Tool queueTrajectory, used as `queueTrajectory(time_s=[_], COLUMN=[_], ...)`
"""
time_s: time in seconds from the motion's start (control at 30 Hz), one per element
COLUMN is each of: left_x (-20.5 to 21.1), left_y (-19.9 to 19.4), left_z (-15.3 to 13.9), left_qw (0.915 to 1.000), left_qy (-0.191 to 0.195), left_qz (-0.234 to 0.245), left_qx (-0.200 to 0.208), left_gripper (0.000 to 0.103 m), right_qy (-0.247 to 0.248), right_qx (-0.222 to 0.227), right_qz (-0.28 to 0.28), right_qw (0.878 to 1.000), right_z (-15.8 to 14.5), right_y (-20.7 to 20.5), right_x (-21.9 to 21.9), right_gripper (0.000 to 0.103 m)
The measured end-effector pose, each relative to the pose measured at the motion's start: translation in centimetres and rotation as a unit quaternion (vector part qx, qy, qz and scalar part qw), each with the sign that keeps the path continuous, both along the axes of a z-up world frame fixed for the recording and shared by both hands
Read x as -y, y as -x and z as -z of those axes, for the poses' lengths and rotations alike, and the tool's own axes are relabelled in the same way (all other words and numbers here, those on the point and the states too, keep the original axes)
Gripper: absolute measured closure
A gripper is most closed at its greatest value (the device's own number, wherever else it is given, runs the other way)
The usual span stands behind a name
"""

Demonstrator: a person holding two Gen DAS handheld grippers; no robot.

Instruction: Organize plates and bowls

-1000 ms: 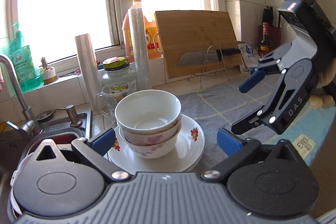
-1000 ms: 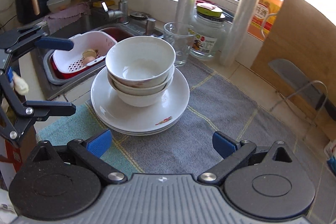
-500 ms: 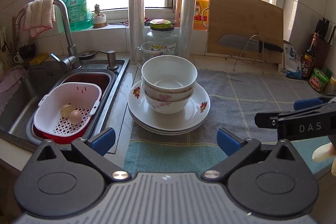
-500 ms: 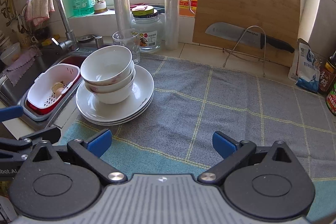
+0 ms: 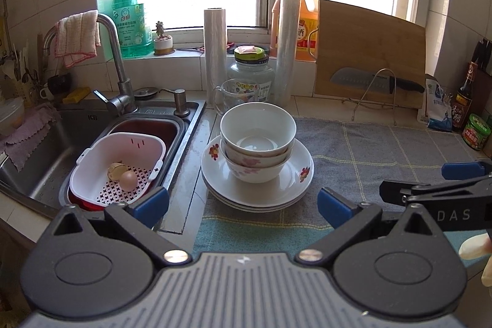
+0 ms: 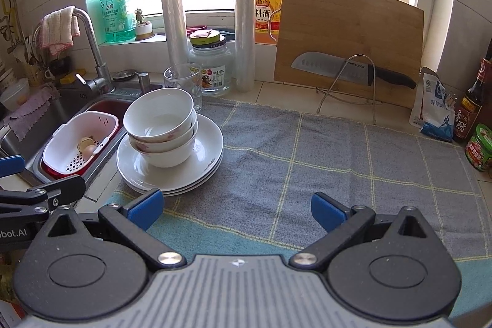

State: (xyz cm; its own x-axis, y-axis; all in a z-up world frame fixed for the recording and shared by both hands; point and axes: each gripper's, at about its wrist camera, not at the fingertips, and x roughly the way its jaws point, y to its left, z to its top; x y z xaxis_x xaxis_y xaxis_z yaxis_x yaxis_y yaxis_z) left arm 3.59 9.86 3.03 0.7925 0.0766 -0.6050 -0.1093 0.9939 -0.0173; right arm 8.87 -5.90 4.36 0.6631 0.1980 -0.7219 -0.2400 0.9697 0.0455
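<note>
Countertop cloth [image 6: 323, 149], grey with pale yellow grid lines and a teal front band, covers the work surface to the right of the steel sink [image 5: 37, 162]. A wooden cutting board [image 6: 347, 36] leans against the wall behind the cloth, with a knife [image 6: 347, 66] resting across a wire stand in front of it. Inside the sink sits a white colander basket [image 5: 92, 162] over a red basin, holding an egg [image 5: 128, 180] and a broken shell just beside it. The stack of plates [image 5: 289, 189] rests on the cloth's left edge, close to the sink rim, and the three nested bowls [image 5: 257, 140] stand upright on the top plate, the lower ones showing pink flower prints. The same plates [image 6: 203, 174] and bowls [image 6: 160, 128] appear left of centre in the right wrist view. Behind them stand a glass jar [image 5: 250, 73] with a green lid, a clear cup [image 5: 236, 94], two upright rolls of plastic film [image 5: 214, 51] and an orange bottle of cooking wine [image 6: 267, 5]. The left gripper [image 5: 243, 203] hangs in front of the plates with its blue-tipped jaws spread wide, touching nothing. The right gripper [image 6: 235, 208] hovers over the cloth, near the plates, its jaws likewise wide apart and empty.
</note>
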Motion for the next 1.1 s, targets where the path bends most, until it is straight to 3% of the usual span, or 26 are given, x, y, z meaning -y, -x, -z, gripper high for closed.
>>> queueTrajectory(time_s=[1.1], left_x=[-0.15], left_y=[-0.32], left_z=[-0.04], left_qw=[0.9997], left_qy=[-0.018], left_qz=[-0.018], left_qx=[0.003], left_gripper=[0.001], right_qy=[0.015], right_qx=[-0.004], right_qz=[0.019], right_qw=[1.000], right_z=[-0.20], right_y=[-0.09], right_x=[-0.89], right_gripper=[0.000])
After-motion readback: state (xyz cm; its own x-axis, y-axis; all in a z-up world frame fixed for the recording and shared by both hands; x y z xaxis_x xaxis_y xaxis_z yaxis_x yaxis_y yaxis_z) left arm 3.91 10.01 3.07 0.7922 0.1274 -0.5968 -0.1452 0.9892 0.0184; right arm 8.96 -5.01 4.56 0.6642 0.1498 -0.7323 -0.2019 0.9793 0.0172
